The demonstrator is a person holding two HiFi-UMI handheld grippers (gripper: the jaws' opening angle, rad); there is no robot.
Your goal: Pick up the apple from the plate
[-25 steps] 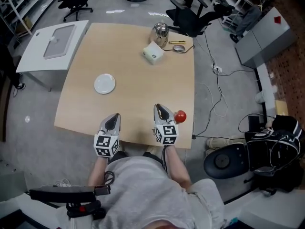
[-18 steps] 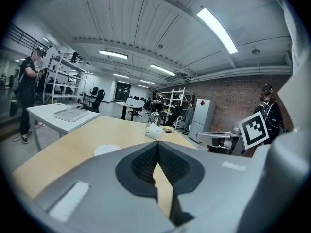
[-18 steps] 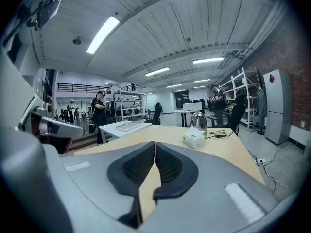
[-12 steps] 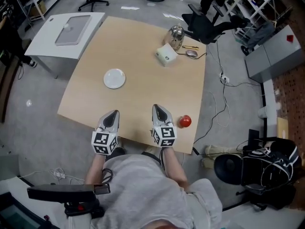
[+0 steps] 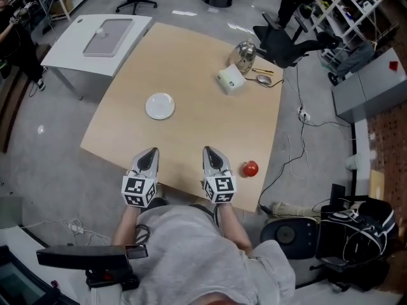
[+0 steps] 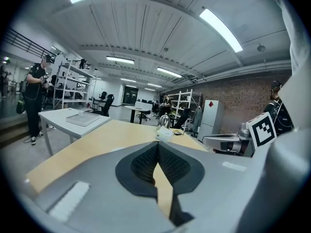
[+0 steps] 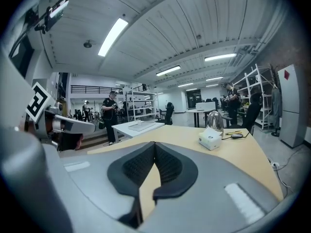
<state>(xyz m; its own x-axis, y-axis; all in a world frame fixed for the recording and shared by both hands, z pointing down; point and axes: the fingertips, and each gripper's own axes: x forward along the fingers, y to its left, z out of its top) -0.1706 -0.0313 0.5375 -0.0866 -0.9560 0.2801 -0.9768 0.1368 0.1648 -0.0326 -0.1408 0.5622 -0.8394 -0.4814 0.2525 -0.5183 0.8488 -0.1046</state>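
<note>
Since a second ago your right gripper has drawn away from the apple. It was just beside the fruit then, and now a strip of bare wood shows between them. The apple sits on the table near its near right corner, to the right of that gripper. It is well apart from the white plate, which lies farther in and to the left. Your right gripper is clenched, its pad tips meeting with nothing between them. Your left gripper is clenched on nothing as well. Both hang over the near edge and point across the table. At the far end stand a white box and a shiny metal pot.
</note>
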